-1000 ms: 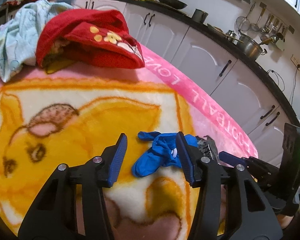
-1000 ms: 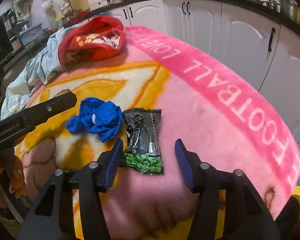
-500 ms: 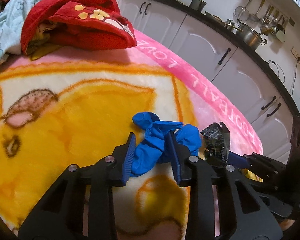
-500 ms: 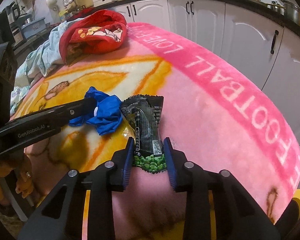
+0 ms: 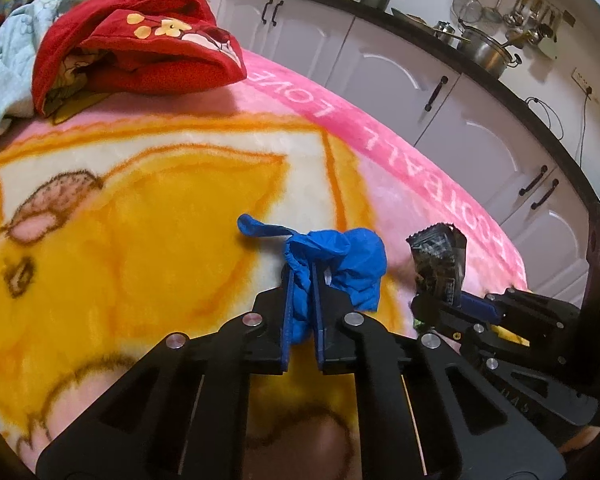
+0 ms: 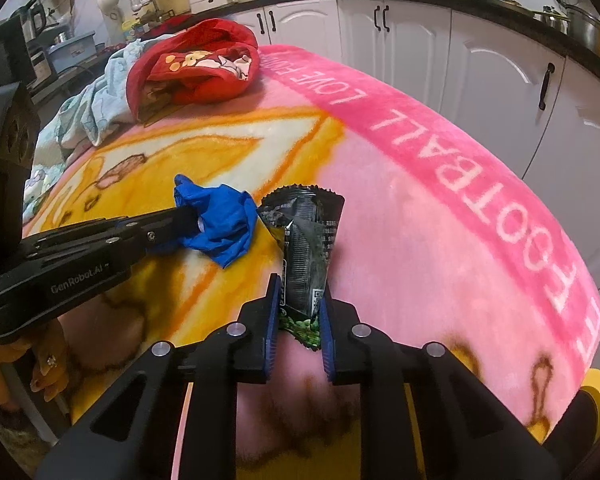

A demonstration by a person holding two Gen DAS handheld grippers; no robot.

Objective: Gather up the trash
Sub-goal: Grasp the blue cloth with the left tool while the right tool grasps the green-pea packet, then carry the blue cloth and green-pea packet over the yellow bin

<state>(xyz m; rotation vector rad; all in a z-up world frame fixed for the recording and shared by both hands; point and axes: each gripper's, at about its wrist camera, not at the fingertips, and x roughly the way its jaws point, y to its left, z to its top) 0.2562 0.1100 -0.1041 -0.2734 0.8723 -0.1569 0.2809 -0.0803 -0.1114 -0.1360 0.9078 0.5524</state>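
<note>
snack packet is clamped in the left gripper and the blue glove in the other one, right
Not quite, they are swapped. The right wrist view shows the right gripper shut on the snack packet; the left gripper is shut on the blue glove.

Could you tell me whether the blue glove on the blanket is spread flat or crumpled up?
Crumpled. The blue glove is bunched into folds, one finger sticking out sideways, with the left gripper pinching the bunched part.

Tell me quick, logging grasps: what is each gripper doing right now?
Left gripper: just closed on the blue glove.
Right gripper: just closed on the snack wrapper.
</note>
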